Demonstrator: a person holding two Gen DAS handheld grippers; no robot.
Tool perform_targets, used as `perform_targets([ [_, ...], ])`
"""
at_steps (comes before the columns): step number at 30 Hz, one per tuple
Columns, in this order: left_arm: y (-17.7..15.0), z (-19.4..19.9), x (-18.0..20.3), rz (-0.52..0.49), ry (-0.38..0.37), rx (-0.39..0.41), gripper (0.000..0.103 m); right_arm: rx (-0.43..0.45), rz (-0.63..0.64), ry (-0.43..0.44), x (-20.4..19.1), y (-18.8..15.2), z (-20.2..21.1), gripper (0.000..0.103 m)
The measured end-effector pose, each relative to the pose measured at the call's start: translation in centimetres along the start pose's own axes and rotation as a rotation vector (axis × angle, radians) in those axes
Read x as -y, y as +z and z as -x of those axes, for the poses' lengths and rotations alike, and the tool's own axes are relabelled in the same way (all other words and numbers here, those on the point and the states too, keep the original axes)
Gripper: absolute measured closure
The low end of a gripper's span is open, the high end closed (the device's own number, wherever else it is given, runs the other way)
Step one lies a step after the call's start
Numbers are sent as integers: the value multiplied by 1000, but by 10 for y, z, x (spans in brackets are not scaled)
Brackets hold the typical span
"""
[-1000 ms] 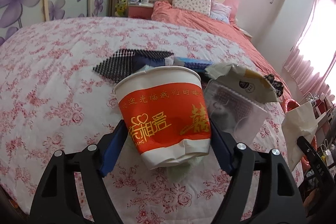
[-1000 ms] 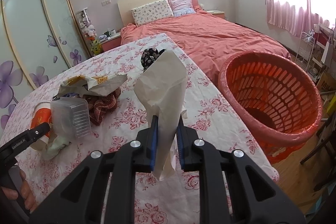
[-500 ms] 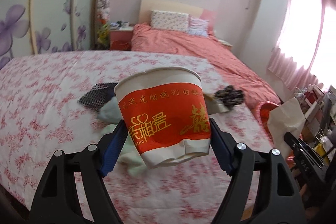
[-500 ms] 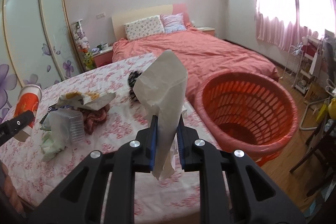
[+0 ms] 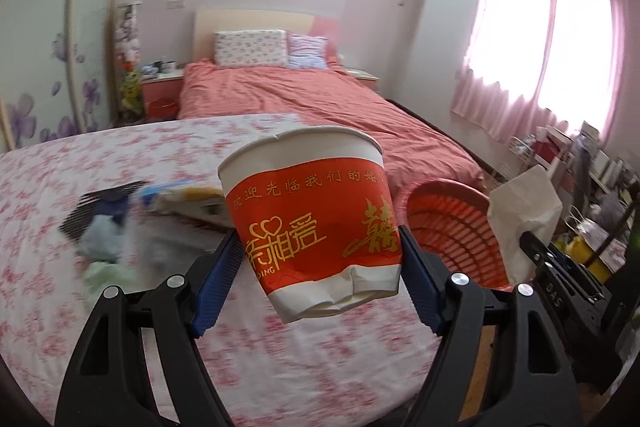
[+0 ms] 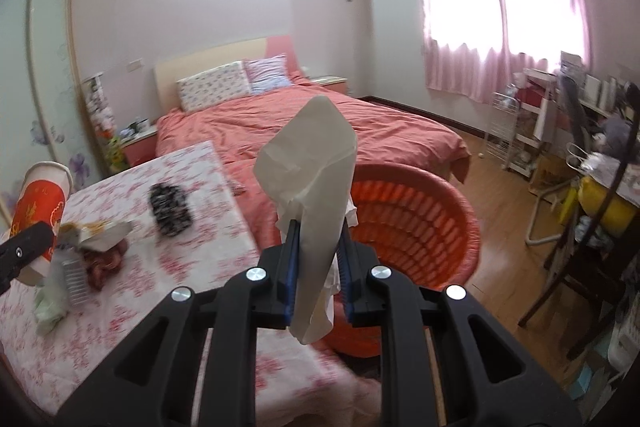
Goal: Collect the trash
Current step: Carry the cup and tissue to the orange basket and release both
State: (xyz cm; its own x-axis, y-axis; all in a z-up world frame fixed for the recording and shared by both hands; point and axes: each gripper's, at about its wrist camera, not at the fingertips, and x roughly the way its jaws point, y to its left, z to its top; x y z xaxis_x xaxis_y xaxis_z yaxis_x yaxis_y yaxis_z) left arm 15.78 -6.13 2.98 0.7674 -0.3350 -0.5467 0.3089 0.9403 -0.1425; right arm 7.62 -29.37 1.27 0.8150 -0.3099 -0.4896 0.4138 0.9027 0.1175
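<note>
Two pieces of trash are riding in the air at once. The cup (image 5: 310, 223), red-banded with a dented base, is sitting clamped between the pads of the left tongs (image 5: 320, 281); the tissue (image 6: 310, 187) is standing pinched in the right tongs (image 6: 316, 281), whose pads are pressing its lower half.

A second ago both were hanging over the flowered tabletop (image 5: 48, 195), with the cup close above the clutter; since then both views have been swinging toward the basket (image 6: 420, 227), which is now filling the space right behind the tissue and showing just beside the cup in the left view.

That probably means the carry is nearly done: the tissue seems almost over the rim, the cup a little short of it.

On the tabletop more litter is waiting: a wrapper (image 6: 100, 233), a clear box (image 6: 74, 277) and a green wad (image 6: 50, 307), all blurred.
</note>
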Motion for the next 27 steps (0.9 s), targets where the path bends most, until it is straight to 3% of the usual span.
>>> perform_targets([
  [8, 2, -31, 44, -63, -83, -21, 28, 7, -52, -39, 29, 5, -19, 85],
  [27, 0, -97, 118, -141, -226, -127, 28, -8, -159, -32, 74, 17, -77, 85],
])
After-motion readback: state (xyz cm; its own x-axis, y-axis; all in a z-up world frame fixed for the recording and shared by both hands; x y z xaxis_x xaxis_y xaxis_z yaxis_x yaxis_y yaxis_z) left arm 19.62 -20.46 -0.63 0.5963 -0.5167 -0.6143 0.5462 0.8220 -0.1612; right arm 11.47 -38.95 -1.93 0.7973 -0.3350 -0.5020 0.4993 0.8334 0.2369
